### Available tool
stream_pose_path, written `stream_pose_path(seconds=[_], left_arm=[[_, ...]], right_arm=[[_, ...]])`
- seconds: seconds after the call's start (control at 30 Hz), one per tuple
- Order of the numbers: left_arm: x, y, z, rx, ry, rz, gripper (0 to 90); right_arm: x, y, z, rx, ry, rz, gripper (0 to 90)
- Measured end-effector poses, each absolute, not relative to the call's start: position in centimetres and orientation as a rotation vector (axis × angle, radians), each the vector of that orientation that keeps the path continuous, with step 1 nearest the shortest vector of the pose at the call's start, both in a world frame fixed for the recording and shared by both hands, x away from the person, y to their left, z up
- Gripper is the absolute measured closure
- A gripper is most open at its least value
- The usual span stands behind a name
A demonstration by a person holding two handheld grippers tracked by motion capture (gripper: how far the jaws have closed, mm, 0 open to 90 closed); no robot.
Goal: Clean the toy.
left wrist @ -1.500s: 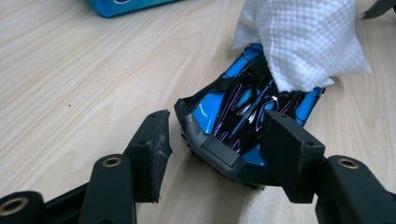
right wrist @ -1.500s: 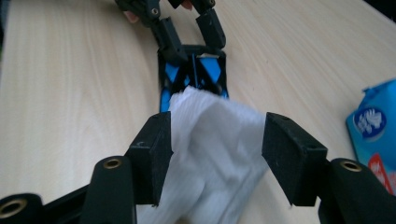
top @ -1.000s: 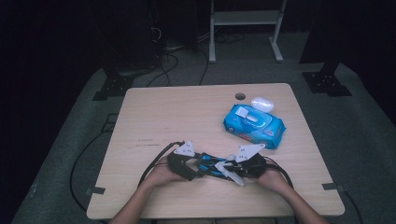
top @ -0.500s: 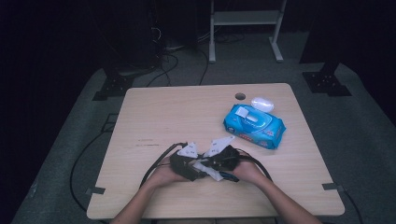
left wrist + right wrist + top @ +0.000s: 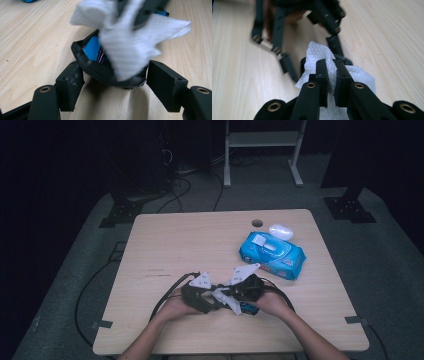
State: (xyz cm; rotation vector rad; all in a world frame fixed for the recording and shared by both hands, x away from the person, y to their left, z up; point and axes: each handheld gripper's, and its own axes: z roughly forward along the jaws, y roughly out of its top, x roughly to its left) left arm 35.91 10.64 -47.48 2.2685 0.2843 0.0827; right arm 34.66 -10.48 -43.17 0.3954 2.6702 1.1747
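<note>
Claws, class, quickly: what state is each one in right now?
Left claw: open, its jaws either side of a black and blue object, not gripping.
Right claw: closed on a white wipe.

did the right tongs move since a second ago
Yes. The right tongs have shifted left, away from the table's right edge and toward the left tongs. They are shut on a white wipe.

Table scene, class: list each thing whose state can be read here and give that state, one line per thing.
Left gripper: open, jaws either side of a black object.
Right gripper: shut on the white wipe.
White wipe: crumpled, pressed on the black object.
Black object: lying on the table, blue inside.
Wipes pack: flat on the table, lid closed.
White case: closed, beside the pack.
</note>
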Motion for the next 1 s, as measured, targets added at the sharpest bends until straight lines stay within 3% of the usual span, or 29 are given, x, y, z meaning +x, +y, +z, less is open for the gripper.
stream_pose_path(seconds=[0.3, 0.67, 0.87, 1.0], left_arm=[[36.0, 11.0, -47.4, 2.262, 0.293, 0.046, 34.2], [36.3, 11.6, -46.9, 2.193, 0.329, 0.001, 28.1], [36.9, 12.0, -46.7, 2.145, 0.399, 0.041, 34.9], [37.2, 11.9, -47.0, 2.133, 0.445, 0.017, 34.9]], right_arm=[[36.1, -9.9, -44.2, 0.501, 2.659, 1.175, 83.0], [36.0, -11.8, -44.9, 0.612, 2.633, 1.23, 82.6], [35.9, -11.5, -45.3, 0.61, 2.616, 1.249, 82.6], [35.6, -12.1, -45.1, 0.606, 2.594, 1.279, 82.3]])
